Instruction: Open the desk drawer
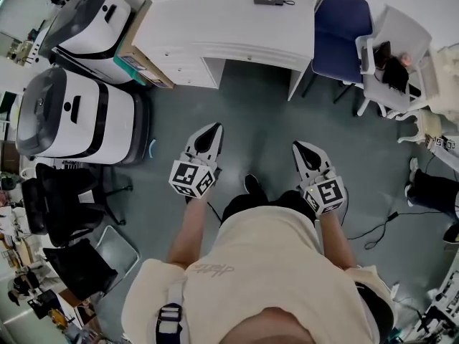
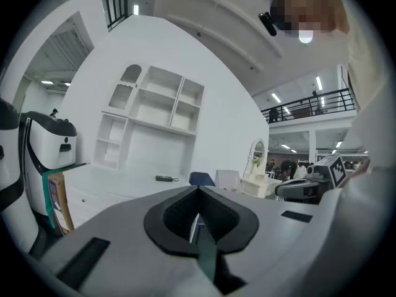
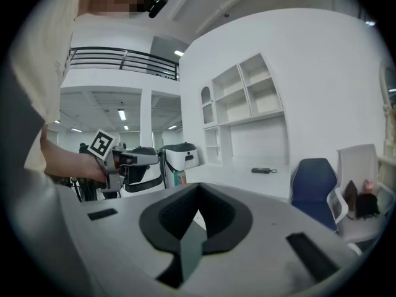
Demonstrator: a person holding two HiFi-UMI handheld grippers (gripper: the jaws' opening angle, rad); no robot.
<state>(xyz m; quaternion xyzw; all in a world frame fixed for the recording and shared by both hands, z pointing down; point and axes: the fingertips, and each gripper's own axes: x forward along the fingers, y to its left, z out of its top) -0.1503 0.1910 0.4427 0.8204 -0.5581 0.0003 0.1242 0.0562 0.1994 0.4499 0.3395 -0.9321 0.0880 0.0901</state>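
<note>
The white desk (image 1: 237,21) stands at the far side of the grey floor, with a stack of drawers (image 1: 179,61) at its left end and a shallow drawer with a small knob (image 1: 249,56) under the middle. All the drawers look closed. My left gripper (image 1: 213,129) and right gripper (image 1: 296,146) are held side by side over the floor, well short of the desk, both shut on nothing. In the left gripper view the jaws (image 2: 198,192) point at the desk (image 2: 124,179). The right gripper view has its jaws (image 3: 198,188) aimed toward the desk top (image 3: 247,175).
A black device (image 1: 269,0) lies on the desk. A blue chair (image 1: 341,31) and a white chair (image 1: 394,56) stand at its right. Two white-and-grey machines (image 1: 72,113) and a cardboard box (image 1: 140,56) are at left. A black office chair (image 1: 64,192) sits nearer.
</note>
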